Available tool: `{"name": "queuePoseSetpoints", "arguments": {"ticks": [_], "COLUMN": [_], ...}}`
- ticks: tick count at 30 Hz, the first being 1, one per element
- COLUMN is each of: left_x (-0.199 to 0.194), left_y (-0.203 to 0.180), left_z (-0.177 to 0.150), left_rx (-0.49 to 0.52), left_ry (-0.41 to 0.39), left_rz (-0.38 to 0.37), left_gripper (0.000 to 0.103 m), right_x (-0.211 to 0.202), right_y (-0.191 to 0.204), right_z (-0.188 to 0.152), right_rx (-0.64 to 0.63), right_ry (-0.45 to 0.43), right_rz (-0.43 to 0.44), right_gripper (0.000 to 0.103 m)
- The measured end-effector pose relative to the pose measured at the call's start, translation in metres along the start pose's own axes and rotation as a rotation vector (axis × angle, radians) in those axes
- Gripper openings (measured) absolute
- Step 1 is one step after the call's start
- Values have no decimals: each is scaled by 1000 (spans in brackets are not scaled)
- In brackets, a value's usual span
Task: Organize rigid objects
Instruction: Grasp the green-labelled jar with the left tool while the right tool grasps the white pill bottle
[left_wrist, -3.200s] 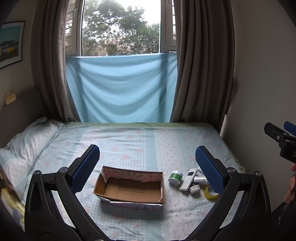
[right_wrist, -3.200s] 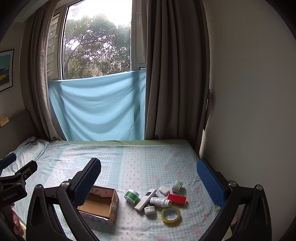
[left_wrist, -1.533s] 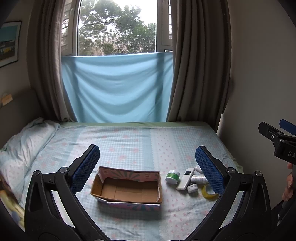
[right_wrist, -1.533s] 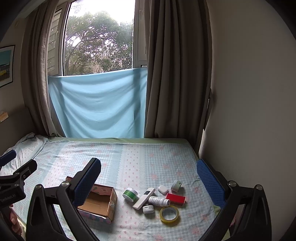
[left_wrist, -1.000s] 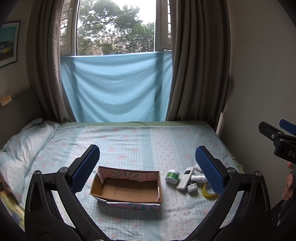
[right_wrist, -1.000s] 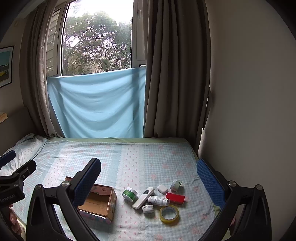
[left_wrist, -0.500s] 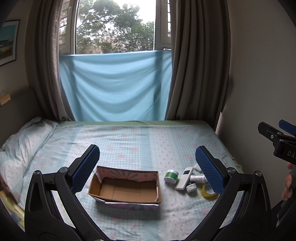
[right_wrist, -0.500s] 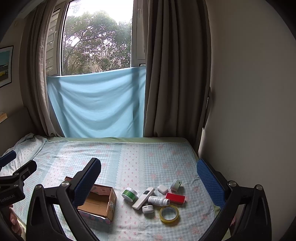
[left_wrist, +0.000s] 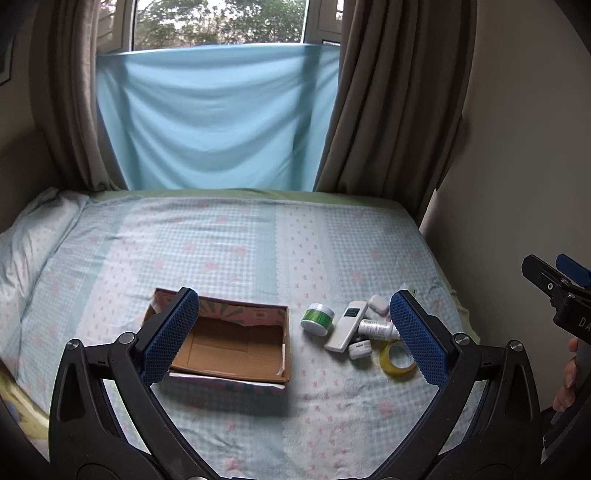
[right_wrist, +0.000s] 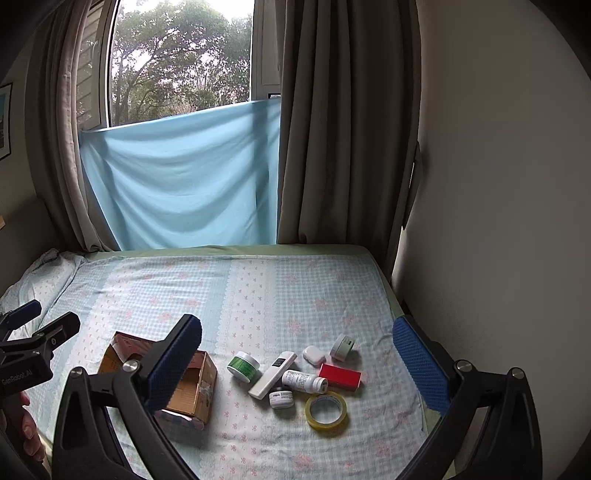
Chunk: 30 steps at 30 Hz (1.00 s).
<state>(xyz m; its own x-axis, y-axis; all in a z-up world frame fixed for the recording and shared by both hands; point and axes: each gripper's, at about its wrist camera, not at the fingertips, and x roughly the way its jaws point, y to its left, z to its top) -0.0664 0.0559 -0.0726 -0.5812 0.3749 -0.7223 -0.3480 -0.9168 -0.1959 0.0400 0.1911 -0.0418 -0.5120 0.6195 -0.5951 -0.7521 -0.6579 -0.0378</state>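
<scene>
Both grippers have dipped toward the bed — left gripper (left_wrist: 293, 332) spread over the open cardboard box (left_wrist: 225, 341); right gripper (right_wrist: 295, 363) spread above the glossy yellow tape ring (right_wrist: 325, 407).

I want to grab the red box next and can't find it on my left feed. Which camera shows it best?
Right wrist. There the red box lies fully in view on the bedsheet, just right of the white bottle. In the left wrist view it can't be made out; that tool's right finger covers that spot.
</scene>
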Motion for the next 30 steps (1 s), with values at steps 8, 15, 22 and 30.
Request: {"name": "queuePoseSetpoints", "arguments": {"ticks": [8,15,22,30], "left_x": [95,209,330,430], "left_y": [-28,-54,-87,-107], "left_z": [-5,-7,-29,-76], "left_rx": [85,200,368,515], "left_ry": [194,380,594,816], "left_rz": [-19,-85,-145,-160], "left_gripper": [102,102,102,102], "right_x": [88,175,259,343], "right_y": [-39,-67,-59,-26], "right_z": [-19,-47,-79,-128], "right_rx": [26,-9,-274,-621], "right_ry": [185,321,401,509], "right_rz": [-12,-8,103,273], "right_gripper": [103,103,103,103]}}
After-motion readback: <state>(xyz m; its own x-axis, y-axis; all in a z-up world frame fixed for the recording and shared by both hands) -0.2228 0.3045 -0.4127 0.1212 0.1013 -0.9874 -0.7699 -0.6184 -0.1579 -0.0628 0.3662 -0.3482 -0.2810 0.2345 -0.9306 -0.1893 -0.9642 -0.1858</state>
